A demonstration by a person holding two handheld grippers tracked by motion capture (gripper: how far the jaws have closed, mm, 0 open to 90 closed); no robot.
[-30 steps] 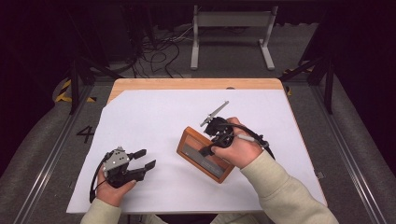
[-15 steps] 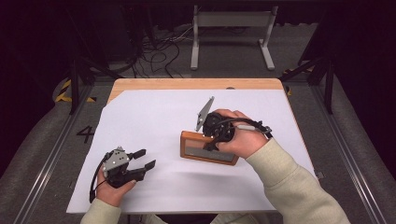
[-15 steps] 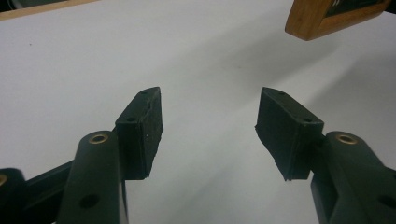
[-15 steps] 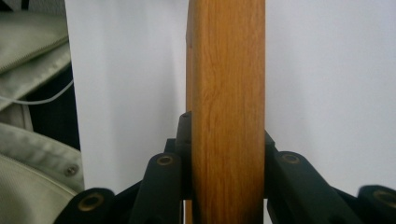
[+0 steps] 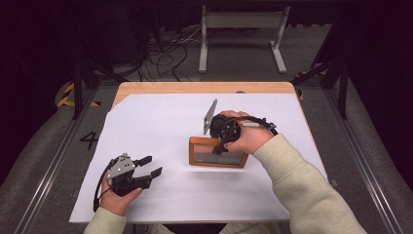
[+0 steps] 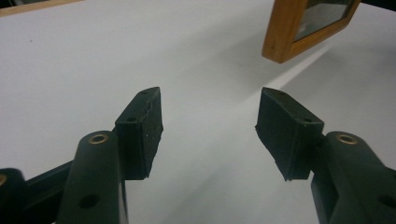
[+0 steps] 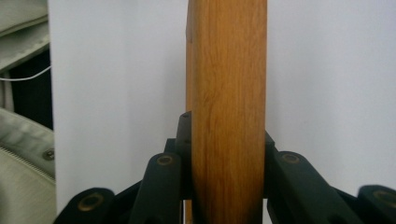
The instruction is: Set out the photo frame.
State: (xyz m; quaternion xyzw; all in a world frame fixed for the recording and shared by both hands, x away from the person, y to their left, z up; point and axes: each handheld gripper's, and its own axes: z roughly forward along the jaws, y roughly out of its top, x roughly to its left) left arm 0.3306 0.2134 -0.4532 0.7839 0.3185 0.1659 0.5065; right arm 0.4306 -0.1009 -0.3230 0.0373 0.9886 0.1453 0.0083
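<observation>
Your right gripper (image 5: 223, 146) clamps top rail of rectangular orange-brown wooden picture frame (image 5: 216, 158), upright on edge, table centre-right | long axis left–right | your left gripper (image 5: 146, 171) wide apart, empty, near-left; frame lies far-right of it | right hand nearer.

A wooden frame (image 5: 217, 152) stands on edge right of centre on the tabletop (image 5: 160, 122). The right tool (image 5: 223, 146) grips its top edge from behind. The left tool (image 5: 150, 165) rests near the front-left corner, well apart from the frame.
</observation>
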